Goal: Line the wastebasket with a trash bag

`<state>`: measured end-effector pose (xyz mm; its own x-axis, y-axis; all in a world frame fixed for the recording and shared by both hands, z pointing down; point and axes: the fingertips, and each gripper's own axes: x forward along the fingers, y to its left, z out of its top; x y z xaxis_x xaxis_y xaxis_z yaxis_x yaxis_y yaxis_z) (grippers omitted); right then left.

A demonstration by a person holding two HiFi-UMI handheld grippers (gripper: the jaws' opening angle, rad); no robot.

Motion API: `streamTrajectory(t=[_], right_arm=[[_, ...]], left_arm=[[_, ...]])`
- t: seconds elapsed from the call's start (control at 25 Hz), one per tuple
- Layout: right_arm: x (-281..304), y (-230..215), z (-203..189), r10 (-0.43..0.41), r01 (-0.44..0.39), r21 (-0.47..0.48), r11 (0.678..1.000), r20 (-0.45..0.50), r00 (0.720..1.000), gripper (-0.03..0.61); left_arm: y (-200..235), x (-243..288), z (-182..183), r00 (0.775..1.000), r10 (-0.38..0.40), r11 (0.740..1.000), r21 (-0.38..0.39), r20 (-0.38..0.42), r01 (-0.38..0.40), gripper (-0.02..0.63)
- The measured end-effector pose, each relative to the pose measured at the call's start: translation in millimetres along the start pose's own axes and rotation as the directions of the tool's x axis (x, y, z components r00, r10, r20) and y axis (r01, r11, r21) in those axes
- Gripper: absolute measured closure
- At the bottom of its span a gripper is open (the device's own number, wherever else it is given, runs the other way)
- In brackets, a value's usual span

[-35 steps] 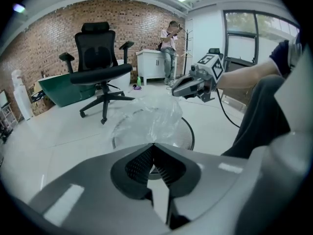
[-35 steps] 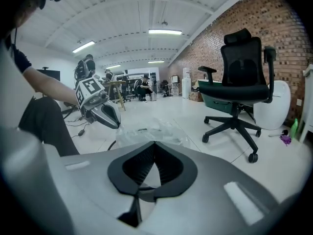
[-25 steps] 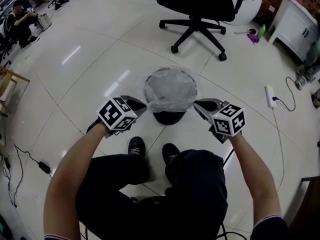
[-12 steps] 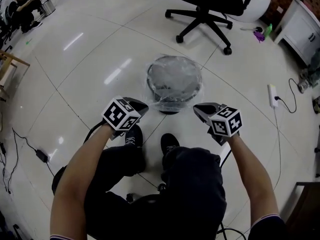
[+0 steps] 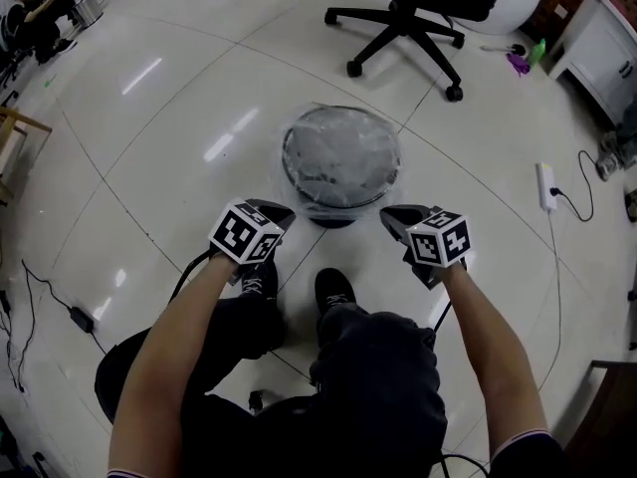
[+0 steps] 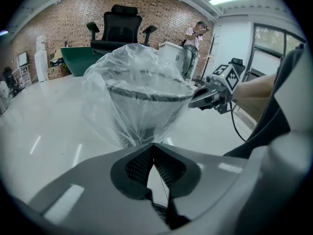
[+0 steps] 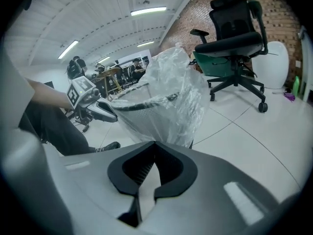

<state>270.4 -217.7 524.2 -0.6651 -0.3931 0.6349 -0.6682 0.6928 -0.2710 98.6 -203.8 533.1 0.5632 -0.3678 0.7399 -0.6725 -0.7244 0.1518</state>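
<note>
Now your left gripper (image 5: 287, 211) and right gripper (image 5: 386, 212) are each clamped tight on the trash bag (image 5: 341, 152) hem, at either near side of the wastebasket (image 5: 333, 220) on the floor before your feet. Judging by this, two spread holds let you draw the film evenly over the rim.

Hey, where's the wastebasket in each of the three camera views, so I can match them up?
Head view: wastebasket at upper centre, bag draped over it.
Left gripper view: centre, just above the left tongs.
Right gripper view: centre, slightly left, above the right tongs.
Shared landmark: the black chair beyond it.
</note>
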Motion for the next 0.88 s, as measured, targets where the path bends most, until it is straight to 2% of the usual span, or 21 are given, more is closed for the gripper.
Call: streamTrajectory(t=[0.24, 0.4, 0.52, 0.64, 0.88], right_arm=[[0.5, -17.4, 5.5, -0.028, 0.027, 0.033, 0.999, 0.022, 0.999, 0.575], [-4.8, -15.4, 2.0, -0.023, 0.022, 0.039, 0.999, 0.031, 0.999, 0.559], [-12.2, -10.8, -2.1, -0.011, 0.011, 0.029, 1.0, 0.026, 1.0, 0.497], [-24.6, -7.8, -2.1, -0.006, 0.006, 0.009, 1.0, 0.026, 1.0, 0.474], [-47.2, -1.6, 9.5, -0.006, 0.007, -0.038, 0.999, 0.04, 0.999, 0.468]], left_arm=[[7.9, 16.5, 15.0, 1.0, -0.001, 1.0, 0.024, 0.01, 0.001, 0.601], [6.0, 18.1, 13.3, 1.0, -0.012, 0.999, 0.037, -0.01, 0.012, 0.596], [-0.7, 11.4, 5.6, 0.997, -0.054, 0.998, 0.037, -0.048, 0.056, 0.514], [-3.1, -3.6, 0.8, 0.996, -0.064, 0.996, 0.06, -0.062, 0.068, 0.463], [13.3, -49.5, 8.1, 0.999, 0.002, 0.998, 0.056, 0.047, -0.004, 0.451]])
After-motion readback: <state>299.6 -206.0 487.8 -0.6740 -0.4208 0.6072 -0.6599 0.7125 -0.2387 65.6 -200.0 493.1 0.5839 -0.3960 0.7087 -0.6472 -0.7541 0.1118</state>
